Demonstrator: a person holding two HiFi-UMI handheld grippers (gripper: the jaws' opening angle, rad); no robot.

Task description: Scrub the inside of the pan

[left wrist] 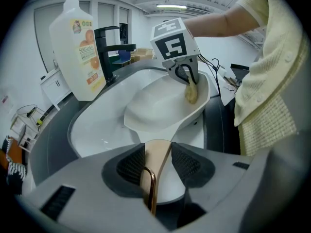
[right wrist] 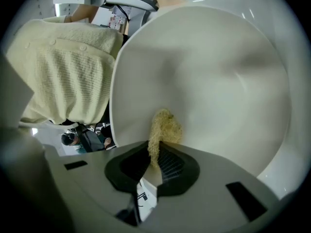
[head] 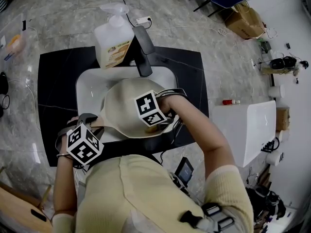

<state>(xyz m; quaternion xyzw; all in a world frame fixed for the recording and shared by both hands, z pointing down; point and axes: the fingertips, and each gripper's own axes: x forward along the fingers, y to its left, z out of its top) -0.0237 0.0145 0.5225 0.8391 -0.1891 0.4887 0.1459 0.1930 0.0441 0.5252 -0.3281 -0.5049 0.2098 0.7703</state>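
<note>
Over the sink, the left gripper clamps the pan handle. The right gripper pinches a scrubber against the inside of the pan; scrubbing seems midway.

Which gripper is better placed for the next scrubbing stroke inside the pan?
Right. The right gripper is shut on the scrub pad, which touches the inside of the pan; the left gripper is shut on the pan handle.

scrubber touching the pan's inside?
Touching. Right gripper view: the scrubber, clamped in the right gripper, presses against the inner wall of the pan, no gap.
</note>
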